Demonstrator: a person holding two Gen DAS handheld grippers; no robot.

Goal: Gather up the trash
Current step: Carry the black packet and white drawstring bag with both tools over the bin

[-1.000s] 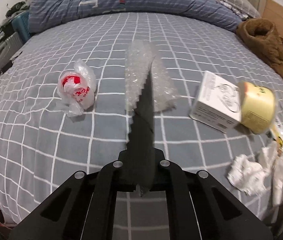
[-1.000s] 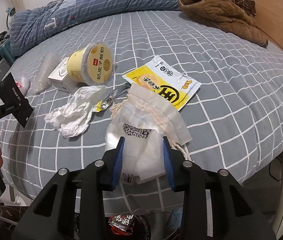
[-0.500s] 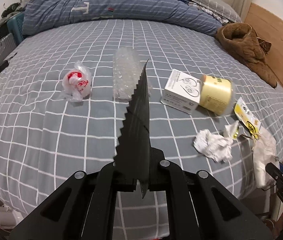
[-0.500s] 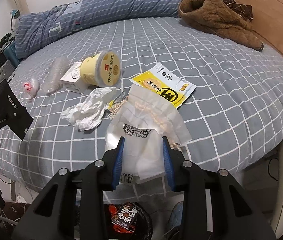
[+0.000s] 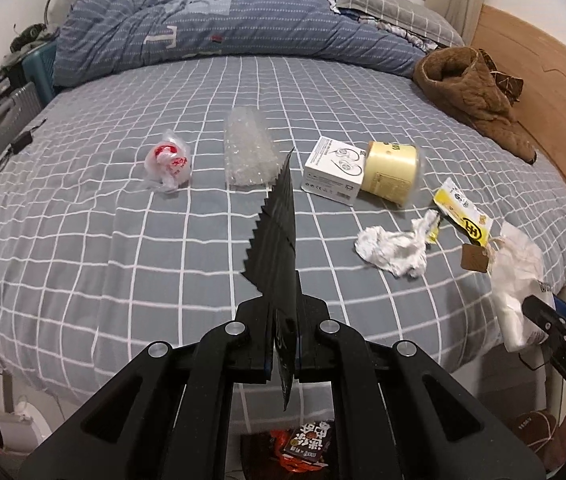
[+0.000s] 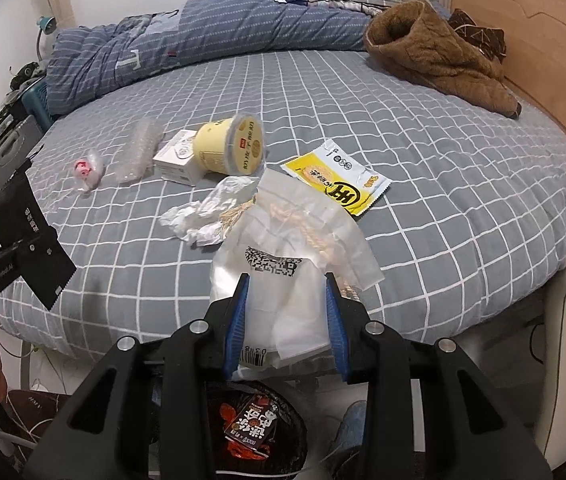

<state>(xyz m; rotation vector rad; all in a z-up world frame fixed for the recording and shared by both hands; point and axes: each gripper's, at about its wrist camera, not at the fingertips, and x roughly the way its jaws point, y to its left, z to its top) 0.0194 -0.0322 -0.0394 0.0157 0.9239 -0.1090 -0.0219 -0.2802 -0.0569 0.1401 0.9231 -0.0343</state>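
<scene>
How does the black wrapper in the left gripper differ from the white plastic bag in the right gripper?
The black wrapper is opaque, flat and saw-edged; the white plastic bag is translucent, crumpled and printed with a QR code. The left gripper pinches the wrapper edge-on with narrow jaws; the right gripper holds the bag with wider jaws. Both are off the bed.
</scene>
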